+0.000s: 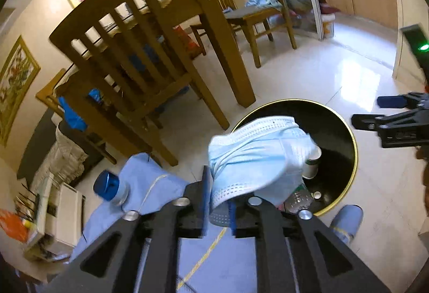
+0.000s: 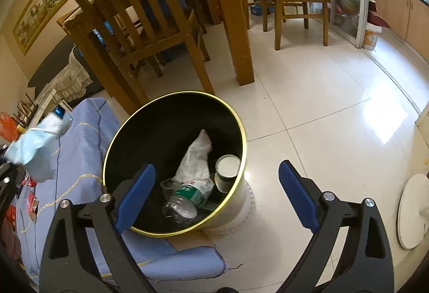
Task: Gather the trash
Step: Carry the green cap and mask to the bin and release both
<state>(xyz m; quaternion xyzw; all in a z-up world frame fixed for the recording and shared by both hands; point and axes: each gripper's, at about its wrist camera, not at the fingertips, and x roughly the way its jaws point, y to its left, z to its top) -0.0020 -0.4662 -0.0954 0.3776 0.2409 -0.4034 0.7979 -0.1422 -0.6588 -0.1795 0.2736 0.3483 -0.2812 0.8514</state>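
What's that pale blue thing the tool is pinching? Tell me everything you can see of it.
It is a face mask, the disposable pleated kind, light blue with a white stitched edge, of thin soft fabric. It is crumpled and folded over, pinched at its lower end by the closed jaws of the left gripper, and hangs in the air near the black bin, apparently touching nothing else.

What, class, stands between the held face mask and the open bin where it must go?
Nothing visible. The left gripper holds the mask above the bin, whose mouth is open; the right gripper is open, off to the side.
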